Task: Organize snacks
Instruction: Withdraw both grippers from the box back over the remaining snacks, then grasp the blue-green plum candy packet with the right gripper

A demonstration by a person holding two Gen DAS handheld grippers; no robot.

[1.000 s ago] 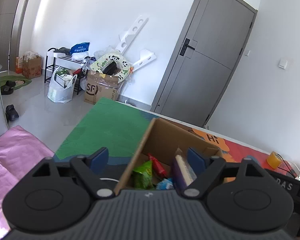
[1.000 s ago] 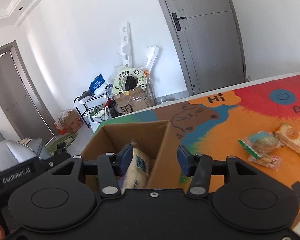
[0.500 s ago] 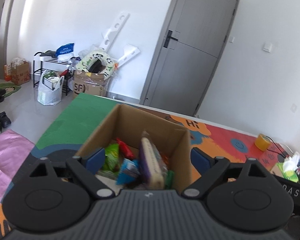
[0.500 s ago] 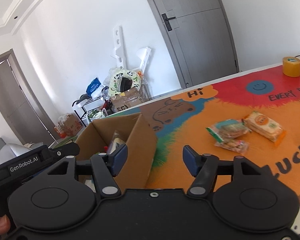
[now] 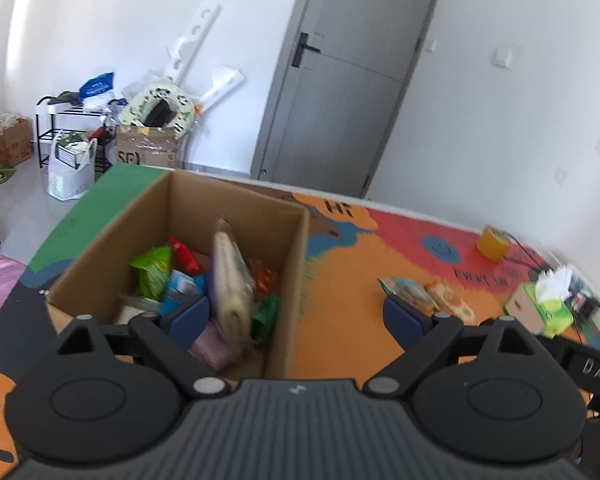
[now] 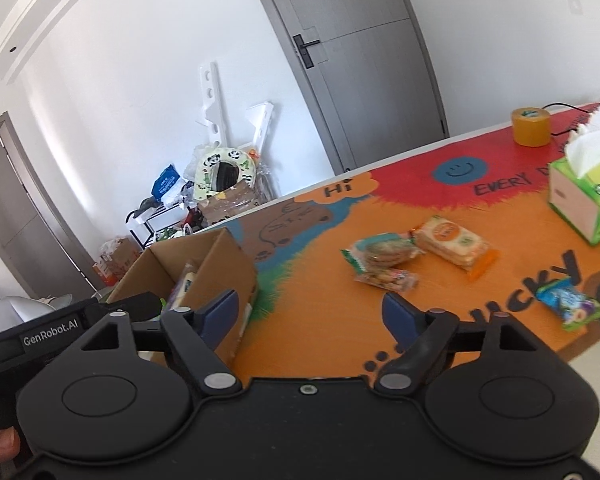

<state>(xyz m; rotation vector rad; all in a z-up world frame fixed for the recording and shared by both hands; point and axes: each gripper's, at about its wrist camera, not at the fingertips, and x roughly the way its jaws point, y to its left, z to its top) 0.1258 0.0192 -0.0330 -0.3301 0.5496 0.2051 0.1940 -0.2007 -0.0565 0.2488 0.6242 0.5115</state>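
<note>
our left gripper has its jaws spread wide and nothing is held between them. its left finger hangs over the open cardboard box, and its right finger hangs over the bright desk on the other side of the box wall. the jaws have just been opening a bit more.

our right gripper is wide too, and empty. its jaws have just been opening a lot. its left finger is in front of the box corner and its right finger is over the orange part of the desk.

inside the box we see snacks packed close: a green bag, a red packet, a tall pale packet standing on its edge, and a blue one we cannot make out well.

more snacks lie out on the desk, well apart from the box. a round cookie pack touches a small clear pack, and an orange cracker pack is just beside them. a blue and green candy bag lies alone near the desk edge. a tissue box and a yellow tape roll sit farther back.
</note>
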